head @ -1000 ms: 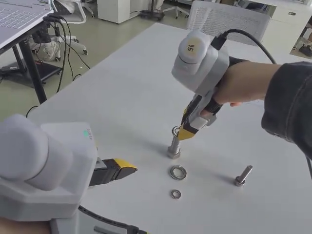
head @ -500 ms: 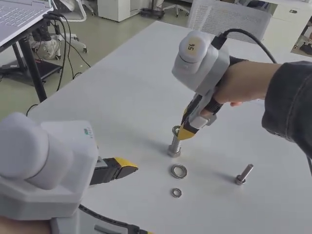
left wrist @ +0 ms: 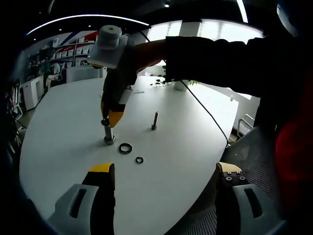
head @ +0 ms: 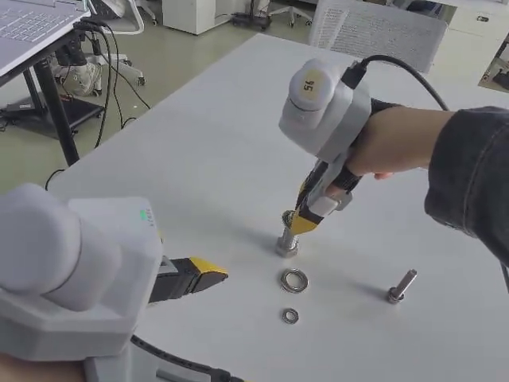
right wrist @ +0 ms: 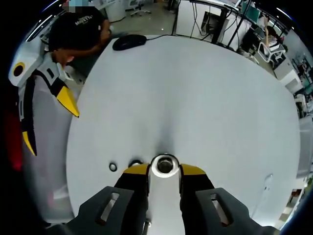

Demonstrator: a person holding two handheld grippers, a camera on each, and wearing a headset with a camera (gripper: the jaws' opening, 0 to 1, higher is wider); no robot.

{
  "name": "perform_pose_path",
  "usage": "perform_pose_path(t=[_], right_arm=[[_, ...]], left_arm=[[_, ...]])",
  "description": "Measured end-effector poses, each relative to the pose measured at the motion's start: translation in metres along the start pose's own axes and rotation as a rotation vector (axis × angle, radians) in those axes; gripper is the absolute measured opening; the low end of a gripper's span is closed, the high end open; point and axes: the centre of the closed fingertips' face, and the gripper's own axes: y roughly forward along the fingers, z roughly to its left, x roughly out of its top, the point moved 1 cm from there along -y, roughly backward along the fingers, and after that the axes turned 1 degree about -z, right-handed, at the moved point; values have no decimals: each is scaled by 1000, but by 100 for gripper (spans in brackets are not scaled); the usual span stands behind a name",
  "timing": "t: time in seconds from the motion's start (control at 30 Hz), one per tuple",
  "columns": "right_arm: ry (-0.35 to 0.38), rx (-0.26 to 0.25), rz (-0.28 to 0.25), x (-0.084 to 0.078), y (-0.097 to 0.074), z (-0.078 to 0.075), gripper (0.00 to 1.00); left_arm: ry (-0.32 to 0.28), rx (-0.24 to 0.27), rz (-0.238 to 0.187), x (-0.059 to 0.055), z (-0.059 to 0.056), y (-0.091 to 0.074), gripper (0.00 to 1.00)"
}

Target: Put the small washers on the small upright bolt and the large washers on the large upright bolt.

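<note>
White round-cornered worktop (head: 223,143): its left edge runs past the floor and a grey laptop (head: 32,20) on a black stand. There is wide bare surface behind and left of the work, which is all well in from the edges. Right gripper (head: 296,222), in a hand (head: 394,139), angles down with its tongs pinching a large steel ring washer (head: 287,216) at the tip of the large upright hex bolt (head: 285,241); can't tell if it is threaded on. Just in front of the bolt lies a second large steel washer (head: 293,280), flat, then a small steel washer (head: 290,316) near it. The small upright bolt (head: 400,286) stands on its head well to the right. Left gripper (left wrist: 165,172) hovers low at the near side, tongs spread wide, holding nothing. Versus a second ago: right tongs still at the bolt tip, and the loose washers and small bolt have not moved.
</note>
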Motion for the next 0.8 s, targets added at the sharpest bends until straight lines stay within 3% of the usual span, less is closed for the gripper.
perform_pose_path(t=[0.8], right_arm=[[-4, 24, 64, -8, 27, 4, 24]], left_arm=[[-1, -1, -6, -2, 0, -1, 84]])
